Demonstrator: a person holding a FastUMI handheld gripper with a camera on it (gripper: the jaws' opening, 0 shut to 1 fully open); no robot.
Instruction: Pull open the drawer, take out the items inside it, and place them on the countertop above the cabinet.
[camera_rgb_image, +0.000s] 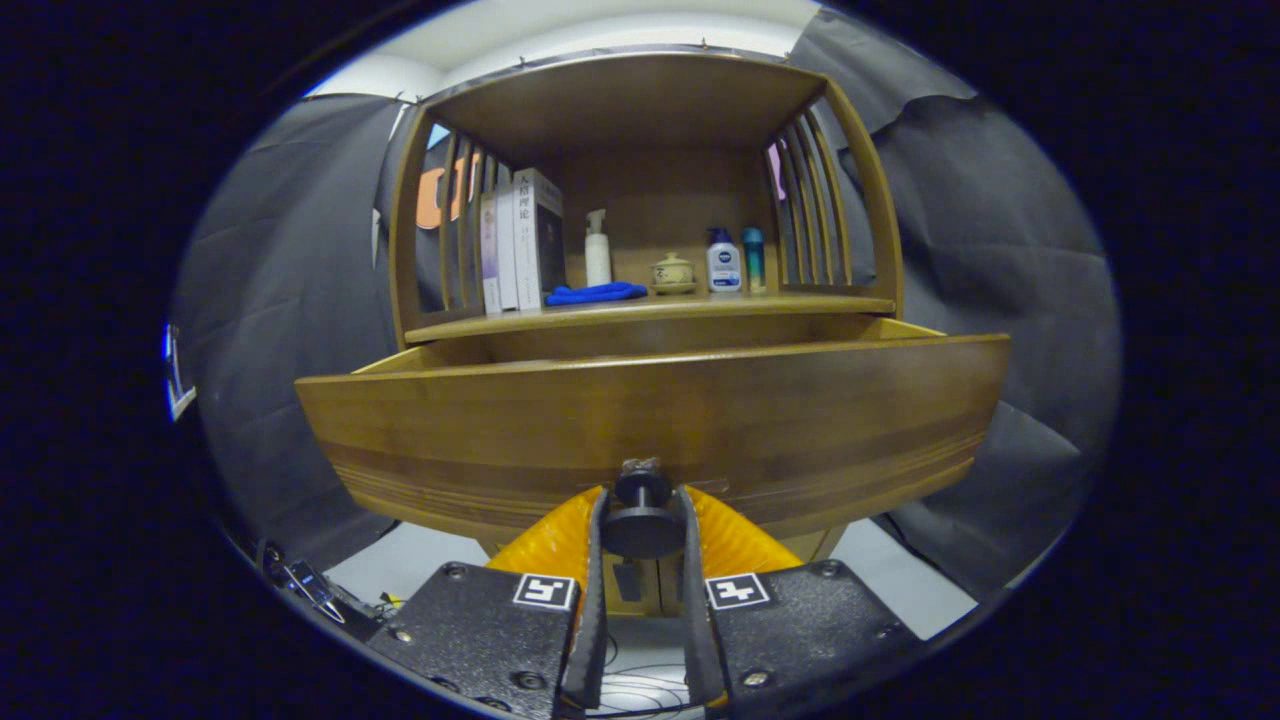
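A wooden drawer (650, 420) stands pulled out from the cabinet, its wide front panel facing me. A round dark knob (642, 515) sticks out from the lower middle of that panel. My gripper (642, 510) is shut on the knob, one finger pressing on each side of it. The drawer's inside is hidden behind its front panel, so I see no items in it. Above the drawer runs the wooden countertop (800, 304) of the cabinet.
On the countertop stand upright books (520, 245), a white pump bottle (597, 250), a small lidded jar (672, 272), two more bottles (735, 262), and a blue cloth (596, 293) lies in front. Slatted sides and a wooden roof enclose the shelf.
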